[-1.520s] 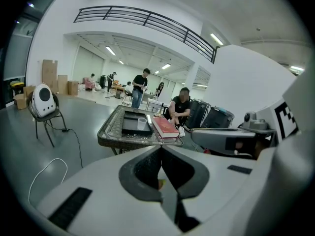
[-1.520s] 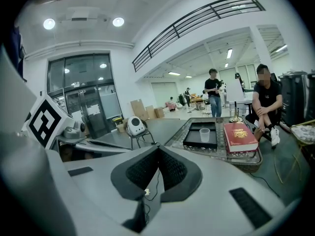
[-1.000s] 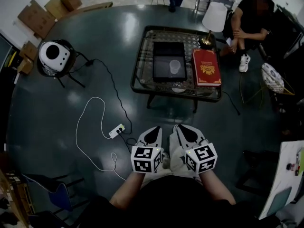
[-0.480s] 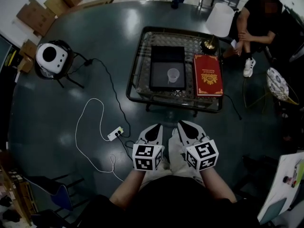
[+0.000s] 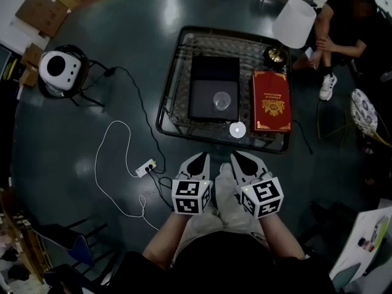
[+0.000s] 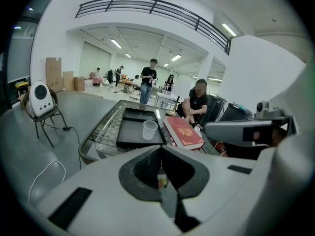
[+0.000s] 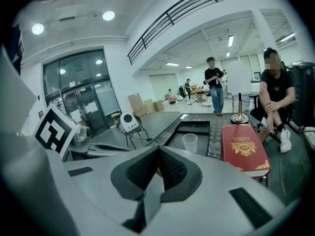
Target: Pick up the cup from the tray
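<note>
Cup (image 5: 222, 100) sits in tray (image 5: 205, 94); only head view shows power strip (image 5: 145, 168).

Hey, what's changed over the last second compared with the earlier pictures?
The person has moved closer to the table: the left hand-held gripper and the right hand-held gripper now sit just short of its near edge. Nothing was taken hold of or let go; both stay shut and empty. The cup still stands in the tray, with the book beside the tray.
</note>
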Demonstrator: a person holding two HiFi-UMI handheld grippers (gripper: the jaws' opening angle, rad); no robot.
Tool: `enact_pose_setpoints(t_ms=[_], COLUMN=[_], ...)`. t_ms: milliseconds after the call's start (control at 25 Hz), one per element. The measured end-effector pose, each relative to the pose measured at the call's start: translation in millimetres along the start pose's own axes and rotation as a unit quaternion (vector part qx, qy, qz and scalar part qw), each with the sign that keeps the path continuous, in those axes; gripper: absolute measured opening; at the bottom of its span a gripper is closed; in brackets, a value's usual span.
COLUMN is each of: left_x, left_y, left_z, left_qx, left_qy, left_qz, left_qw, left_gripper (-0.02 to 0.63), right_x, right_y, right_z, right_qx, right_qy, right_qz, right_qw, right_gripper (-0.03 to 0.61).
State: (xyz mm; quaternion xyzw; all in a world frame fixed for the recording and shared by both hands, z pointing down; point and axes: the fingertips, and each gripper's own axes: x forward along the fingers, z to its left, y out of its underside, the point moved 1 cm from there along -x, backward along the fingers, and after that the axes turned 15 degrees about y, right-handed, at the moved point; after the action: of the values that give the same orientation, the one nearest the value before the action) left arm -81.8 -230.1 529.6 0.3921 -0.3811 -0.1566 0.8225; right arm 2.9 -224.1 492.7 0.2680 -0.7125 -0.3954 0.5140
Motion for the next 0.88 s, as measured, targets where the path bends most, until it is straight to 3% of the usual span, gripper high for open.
enact_pose_setpoints(t_ms=[400,560,880], left_x=[57.9,87.1,141.3], left_y=[-3.3,-3.5,-14.4], left_z=[30.7,43.8,75.8], left_qx=[-0.010,-0.014,-0.011], left_qy=[-0.004,-0.003,-0.013], left_qz=[0.028,0.047,0.059], left_qw=[0.9996,0.9988,0.9981], left_gripper=[0.019,0.116,0.231], right_x=[44.0,58.5,83.4], right_y=[-3.7,1.4,12.2], right_z=[-26.3,-32.4,-50.3], right_qx=[0.012,0.017,0.028], right_qy=[-0.003,-0.006,-0.001], right_qz=[0.018,0.032,0.053], right_qw=[1.000,0.999,0.998], right_gripper=[0.011,0.011,0.011])
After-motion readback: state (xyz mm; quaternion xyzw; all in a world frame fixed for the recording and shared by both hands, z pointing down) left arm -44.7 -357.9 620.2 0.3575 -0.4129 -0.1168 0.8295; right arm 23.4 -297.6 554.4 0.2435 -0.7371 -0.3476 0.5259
